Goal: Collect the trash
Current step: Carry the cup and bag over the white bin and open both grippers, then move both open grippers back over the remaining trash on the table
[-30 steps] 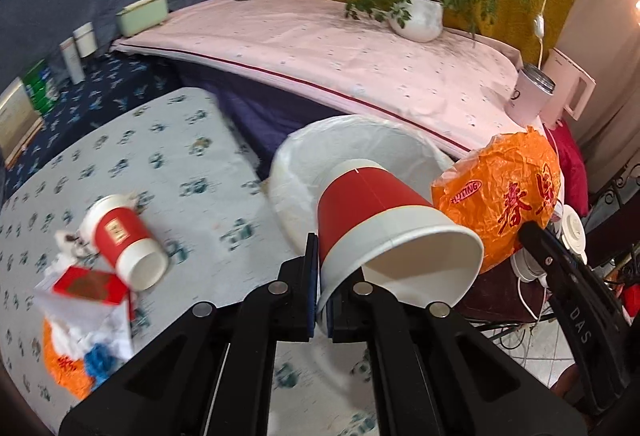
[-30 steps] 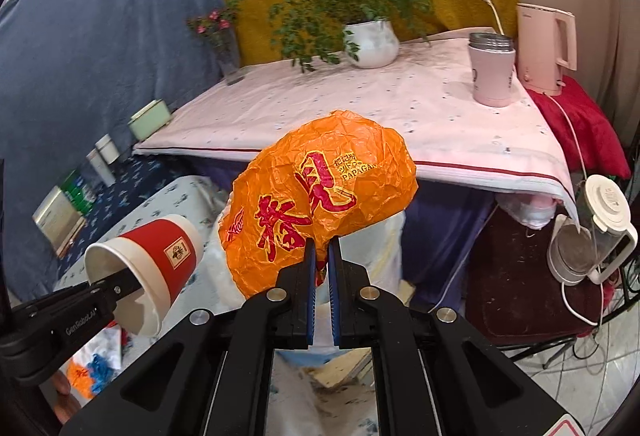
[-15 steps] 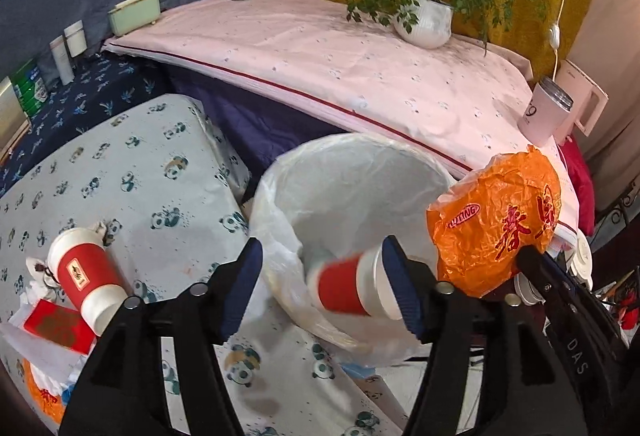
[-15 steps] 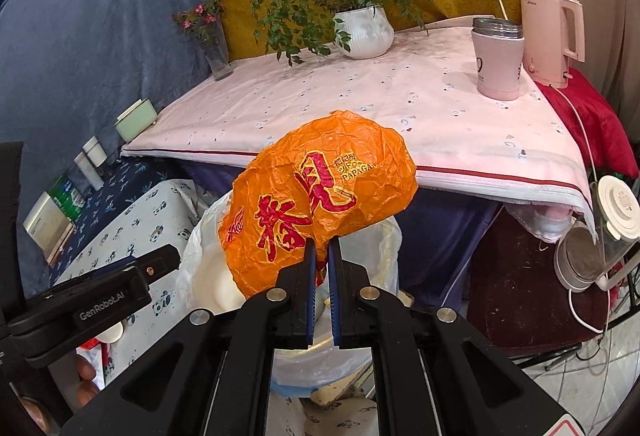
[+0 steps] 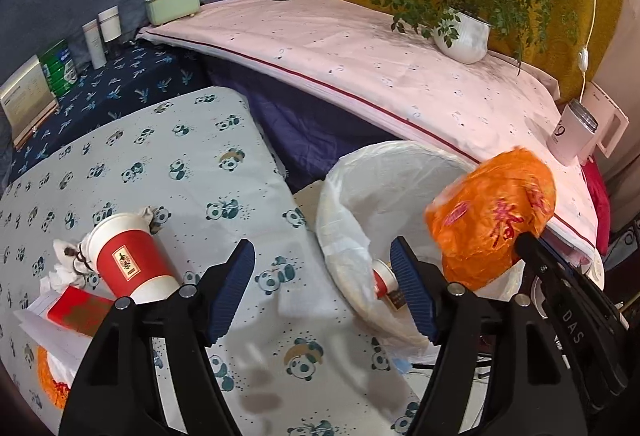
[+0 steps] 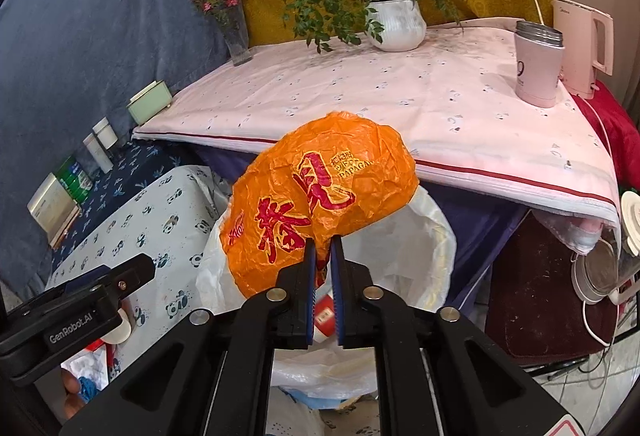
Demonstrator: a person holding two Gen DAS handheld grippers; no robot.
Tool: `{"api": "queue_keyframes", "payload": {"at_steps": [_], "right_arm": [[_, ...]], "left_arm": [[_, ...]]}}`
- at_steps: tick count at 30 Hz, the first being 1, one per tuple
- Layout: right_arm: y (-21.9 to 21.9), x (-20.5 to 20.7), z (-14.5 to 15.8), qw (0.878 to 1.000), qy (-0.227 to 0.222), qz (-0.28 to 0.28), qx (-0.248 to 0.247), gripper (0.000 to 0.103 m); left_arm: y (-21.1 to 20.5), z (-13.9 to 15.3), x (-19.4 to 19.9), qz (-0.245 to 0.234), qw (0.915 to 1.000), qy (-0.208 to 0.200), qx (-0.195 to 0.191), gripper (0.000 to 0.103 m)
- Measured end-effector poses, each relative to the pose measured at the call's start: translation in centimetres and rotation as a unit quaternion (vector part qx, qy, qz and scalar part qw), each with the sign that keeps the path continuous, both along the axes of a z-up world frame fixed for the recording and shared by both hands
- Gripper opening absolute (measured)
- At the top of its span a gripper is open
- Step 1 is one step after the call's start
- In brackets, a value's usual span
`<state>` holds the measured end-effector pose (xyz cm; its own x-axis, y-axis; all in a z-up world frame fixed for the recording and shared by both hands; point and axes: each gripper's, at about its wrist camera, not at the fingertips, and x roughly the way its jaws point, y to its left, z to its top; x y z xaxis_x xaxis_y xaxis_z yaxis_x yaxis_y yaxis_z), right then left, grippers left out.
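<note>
A bin with a white liner (image 5: 360, 195) (image 6: 420, 256) stands off the corner of the panda-print table (image 5: 192, 163). A red paper cup (image 5: 382, 278) (image 6: 325, 316) lies inside it. My left gripper (image 5: 322, 252) is open over the table corner and the bin rim, jaws still opening, nothing between them. My right gripper (image 6: 323, 248) holds a crumpled orange plastic bag (image 6: 320, 195) (image 5: 492, 220) over the bin. Its jaws are opening a little, with the bag's edge still pinched between them. Another red cup (image 5: 132, 264) lies on the table with tissue and a red packet (image 5: 76, 312).
Behind the bin, a pink-covered table (image 6: 400, 95) carries a potted plant (image 6: 396, 23), a flower vase (image 6: 236, 31), a pink tumbler (image 6: 538, 67) and a kettle (image 6: 584, 43). Bottles and boxes (image 5: 100, 35) line a dark blue shelf at left. A blender jug (image 6: 600, 276) stands on the floor at right.
My left gripper let go of the red cup, which fell into the bin, and its jaws swung wide. Both grippers moved over the bin. The right jaws have parted slightly.
</note>
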<state>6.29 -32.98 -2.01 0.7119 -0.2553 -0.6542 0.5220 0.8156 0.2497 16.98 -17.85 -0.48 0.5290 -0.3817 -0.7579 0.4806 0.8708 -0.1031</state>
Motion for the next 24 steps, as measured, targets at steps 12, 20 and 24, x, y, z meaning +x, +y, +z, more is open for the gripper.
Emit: {"api": "queue_keyframes", "payload": {"at_steps": [12, 20, 24], "right_arm": [[3.4, 0.7, 1.9, 1.000, -0.014, 0.022, -0.015, 0.036], [7.6, 0.6, 3.7, 0.998, -0.024, 0.056, -0.025, 0.047], [10.3, 0.5, 4.4, 0.996, -0.027, 0.080, -0.032, 0.049]], "left_arm": [[3.8, 0.2, 0.0, 0.036, 0.9993, -0.008, 0.003, 0.077], [8.6, 1.1, -0.9, 0.071, 0.9974, -0.012, -0.005, 0.086], [11.8, 1.4, -1.4, 0.096, 0.9953, -0.013, -0.005, 0.087]]}}
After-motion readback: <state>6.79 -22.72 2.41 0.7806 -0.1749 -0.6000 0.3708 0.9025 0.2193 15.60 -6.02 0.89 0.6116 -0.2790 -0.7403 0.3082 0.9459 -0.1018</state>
